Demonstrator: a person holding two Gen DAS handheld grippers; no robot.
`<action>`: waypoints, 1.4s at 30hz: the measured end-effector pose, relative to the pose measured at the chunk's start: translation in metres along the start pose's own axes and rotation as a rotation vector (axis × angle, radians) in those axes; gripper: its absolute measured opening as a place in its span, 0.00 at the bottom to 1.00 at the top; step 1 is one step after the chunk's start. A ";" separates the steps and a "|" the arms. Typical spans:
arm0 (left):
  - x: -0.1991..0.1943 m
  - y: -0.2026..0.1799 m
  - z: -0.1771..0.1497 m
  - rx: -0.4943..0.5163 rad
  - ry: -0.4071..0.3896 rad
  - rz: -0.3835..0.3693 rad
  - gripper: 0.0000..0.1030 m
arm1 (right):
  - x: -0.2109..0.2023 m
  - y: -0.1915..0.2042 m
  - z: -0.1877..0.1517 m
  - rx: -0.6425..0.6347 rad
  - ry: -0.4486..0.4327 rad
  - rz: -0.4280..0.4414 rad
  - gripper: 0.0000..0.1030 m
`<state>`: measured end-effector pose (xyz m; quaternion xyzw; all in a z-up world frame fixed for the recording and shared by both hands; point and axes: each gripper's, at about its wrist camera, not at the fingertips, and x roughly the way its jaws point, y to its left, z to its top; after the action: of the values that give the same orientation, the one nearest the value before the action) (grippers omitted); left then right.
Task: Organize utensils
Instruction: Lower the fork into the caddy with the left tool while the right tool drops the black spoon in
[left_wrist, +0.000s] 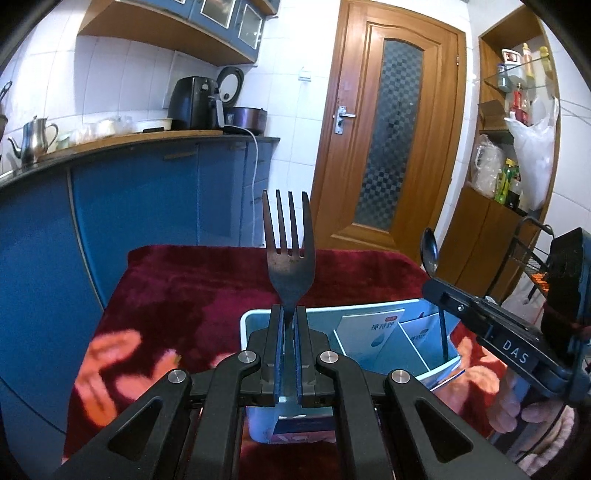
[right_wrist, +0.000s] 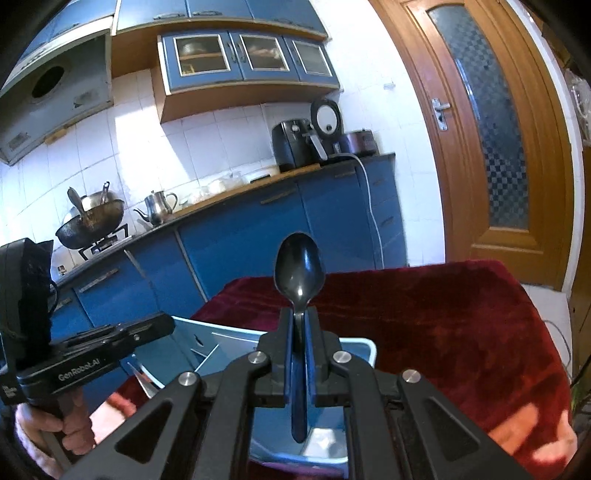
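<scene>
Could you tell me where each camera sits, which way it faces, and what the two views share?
Left wrist: sits on the left gripper, looking over the held fork and blue bin toward the door; a hand under the right gripper shows.
Right wrist: sits on the right gripper, looking over the held spoon toward the counter; the left gripper shows.
Shared: bin, red cloth, door.

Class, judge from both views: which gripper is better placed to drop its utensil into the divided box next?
Probably right: its spoon handle already hangs inside the light-blue box. The left gripper's fork looks higher.
</scene>
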<state>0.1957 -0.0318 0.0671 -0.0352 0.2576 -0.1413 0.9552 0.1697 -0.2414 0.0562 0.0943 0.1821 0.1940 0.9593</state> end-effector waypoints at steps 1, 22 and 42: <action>0.000 0.000 -0.001 -0.001 0.003 0.003 0.05 | -0.001 -0.001 0.000 -0.002 -0.005 0.000 0.08; -0.005 0.000 -0.006 -0.029 0.032 -0.009 0.05 | -0.005 0.004 -0.010 -0.065 0.029 -0.022 0.08; -0.012 -0.007 -0.007 -0.003 0.055 -0.028 0.05 | 0.011 0.012 0.009 -0.165 0.322 0.081 0.14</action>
<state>0.1804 -0.0349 0.0680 -0.0362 0.2833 -0.1554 0.9457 0.1780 -0.2270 0.0641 -0.0099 0.3130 0.2595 0.9136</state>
